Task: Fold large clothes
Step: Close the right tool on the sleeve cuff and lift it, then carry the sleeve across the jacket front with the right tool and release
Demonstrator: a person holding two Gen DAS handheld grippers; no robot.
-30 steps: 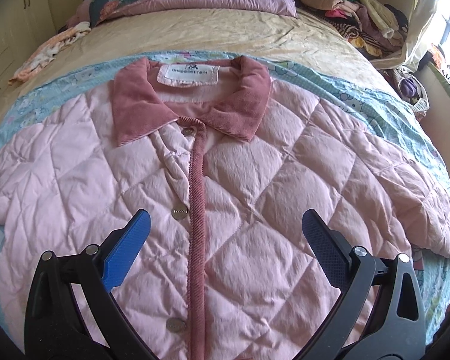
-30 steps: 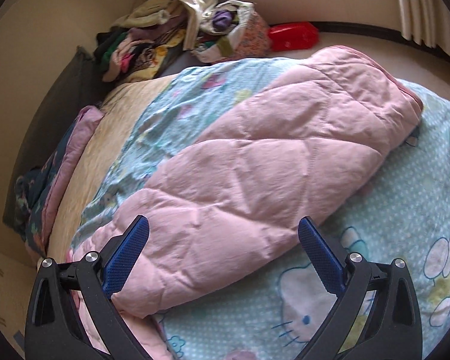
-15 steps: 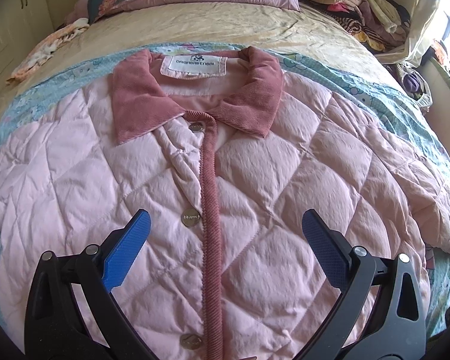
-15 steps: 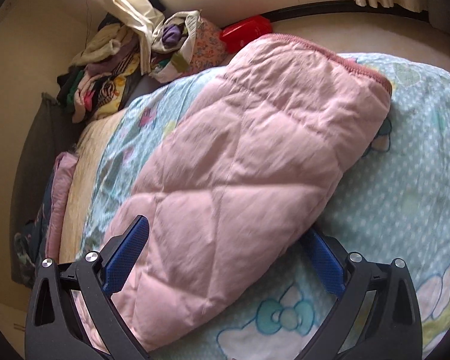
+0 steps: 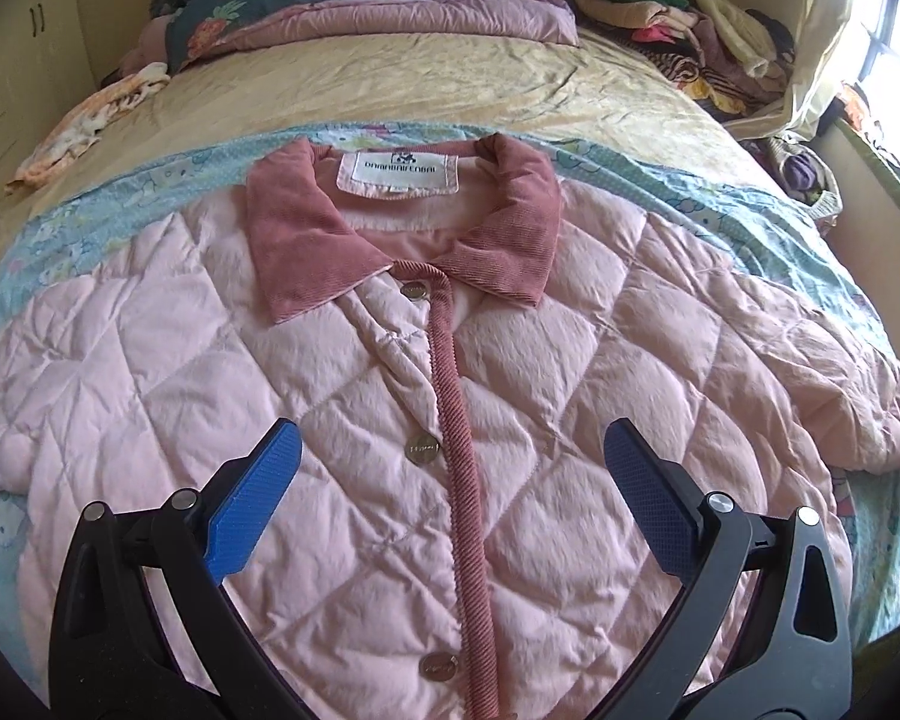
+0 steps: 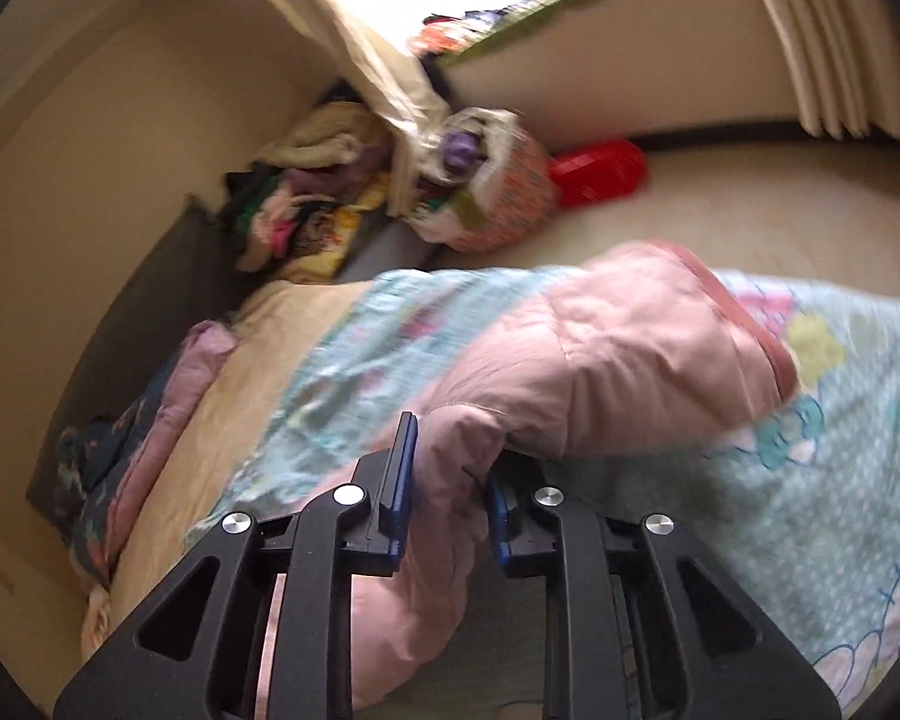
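Observation:
A pink quilted jacket [image 5: 342,396] with a dusty-rose corduroy collar and placket lies front up, buttoned, on a blue cartoon-print sheet [image 5: 768,222]. Over its chest hangs my left gripper [image 5: 447,456], wide open, with nothing between the blue pads. In the right wrist view my right gripper [image 6: 450,480] is shut on the jacket's sleeve [image 6: 618,372]. The sleeve fabric bunches between the pads and its cuffed end is lifted off the sheet [image 6: 840,450].
A folded pink and floral quilt [image 5: 360,18] lies at the bed's head. Piles of clothes [image 5: 702,18] fill the far right corner by the window. A small cloth [image 5: 84,120] rests at the left edge. A stuffed bag [image 6: 486,186] and a red object [image 6: 600,168] sit beside the bed.
My right gripper closed onto the sleeve and lifted it, tilting upward. The left gripper drifted slightly over the jacket's chest and stayed open.

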